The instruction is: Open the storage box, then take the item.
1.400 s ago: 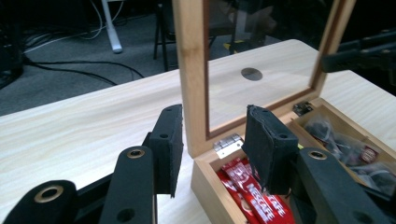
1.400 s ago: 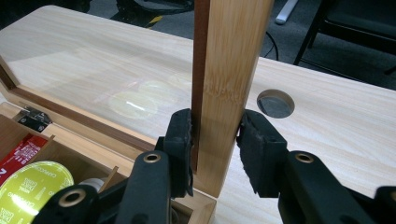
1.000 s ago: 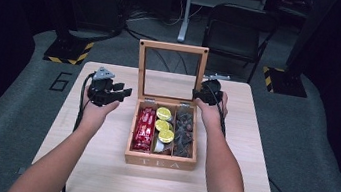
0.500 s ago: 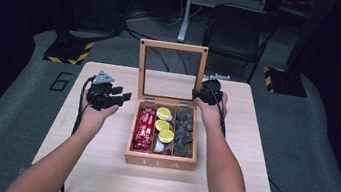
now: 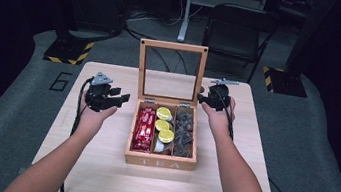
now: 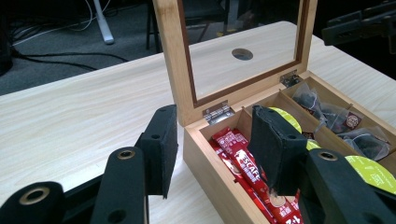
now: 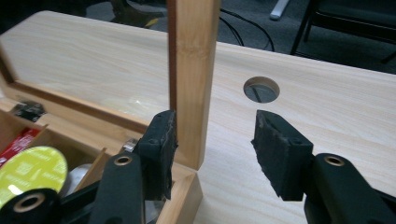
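Inside the tan wooden tea box point(image 5: 159, 162) lay red sachets point(image 5: 144, 128), yellow-green capsules point(image 5: 163, 124) beside them, then dark tea bags point(image 5: 184, 131).

Black chair point(image 5: 238, 27) behind table; yellow-black striped blocks point(image 5: 70, 50) on grey floor point(image 5: 13, 119).

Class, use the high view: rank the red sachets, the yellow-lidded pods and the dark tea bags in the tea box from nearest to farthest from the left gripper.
From the left gripper:
1. Red sachets, in the box's left compartment, nearest.
2. Yellow-lidded pods, in the middle compartment.
3. Dark tea bags, in the right compartment, farthest.
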The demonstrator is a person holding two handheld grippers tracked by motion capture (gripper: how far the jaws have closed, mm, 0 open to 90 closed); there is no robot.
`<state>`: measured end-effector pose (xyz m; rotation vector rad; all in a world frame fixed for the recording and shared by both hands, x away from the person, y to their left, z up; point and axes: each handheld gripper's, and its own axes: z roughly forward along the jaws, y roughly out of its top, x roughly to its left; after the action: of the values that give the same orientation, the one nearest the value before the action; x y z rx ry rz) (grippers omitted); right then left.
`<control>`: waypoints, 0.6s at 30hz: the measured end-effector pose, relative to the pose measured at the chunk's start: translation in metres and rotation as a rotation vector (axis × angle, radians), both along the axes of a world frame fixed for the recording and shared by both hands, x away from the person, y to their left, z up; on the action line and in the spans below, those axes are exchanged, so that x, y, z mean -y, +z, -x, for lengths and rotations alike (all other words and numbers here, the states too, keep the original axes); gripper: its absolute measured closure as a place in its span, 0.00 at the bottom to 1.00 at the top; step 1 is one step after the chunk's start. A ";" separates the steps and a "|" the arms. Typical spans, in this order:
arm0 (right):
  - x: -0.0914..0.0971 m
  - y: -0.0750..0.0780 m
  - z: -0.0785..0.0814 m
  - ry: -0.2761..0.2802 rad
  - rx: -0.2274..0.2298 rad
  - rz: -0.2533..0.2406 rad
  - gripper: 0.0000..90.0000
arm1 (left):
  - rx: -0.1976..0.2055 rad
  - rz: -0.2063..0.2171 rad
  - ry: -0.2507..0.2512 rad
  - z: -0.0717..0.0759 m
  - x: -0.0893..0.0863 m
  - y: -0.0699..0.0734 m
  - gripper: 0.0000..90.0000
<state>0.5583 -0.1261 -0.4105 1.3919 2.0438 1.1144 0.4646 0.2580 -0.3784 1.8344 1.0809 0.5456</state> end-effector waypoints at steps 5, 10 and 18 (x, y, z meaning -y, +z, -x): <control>-0.002 0.003 0.014 0.067 0.026 0.019 0.51 | -0.003 -0.009 0.000 0.000 -0.001 0.000 0.57; -0.012 0.008 0.034 0.156 0.035 0.009 0.49 | -0.003 -0.011 0.000 0.000 0.000 -0.001 0.57; -0.023 0.014 0.053 0.239 0.059 0.000 0.48 | 0.000 -0.018 -0.010 0.001 0.003 0.000 0.57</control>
<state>0.5053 -0.1030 -0.3968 1.1210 2.2095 1.2358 0.4632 0.2545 -0.3784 1.8549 1.0690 0.5514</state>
